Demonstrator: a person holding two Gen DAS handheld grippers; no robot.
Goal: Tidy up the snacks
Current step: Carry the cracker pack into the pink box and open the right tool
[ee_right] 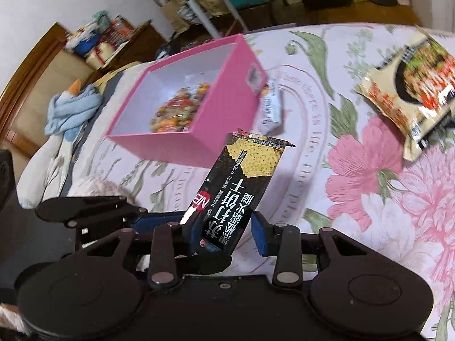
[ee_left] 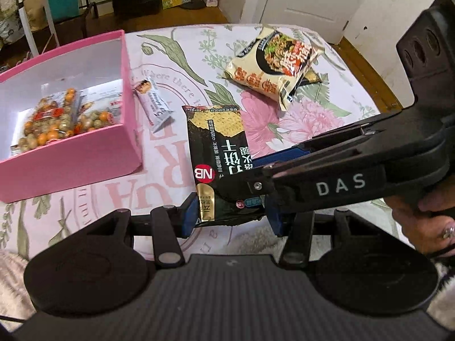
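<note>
Snacks are partly sorted: 1 candy bag (ee_left: pixel 57 116) is already in the pink box (ee_left: pixel 125 85) at the bed's left edge. A black cracker pack (ee_left: pixel 219 153) is pinched at its near end by both the left gripper (ee_left: pixel 231 216) and the right gripper (ee_right: pixel 227 236), above the floral sheet (ee_left: pixel 176 65). A bar (ee_left: pixel 155 105) beside the box and a noodle pack (ee_left: pixel 278 65) toward the far edge are left. Shelves and bags are seen beyond.

A floral-printed white bedspread (ee_left: pixel 176 56) carries an open pink cardboard box (ee_left: pixel 85 167) at its left edge, a small white snack bar (ee_left: pixel 155 105) just beside it, and cream noodle packets (ee_left: pixel 273 68) toward the far right corner.
</note>
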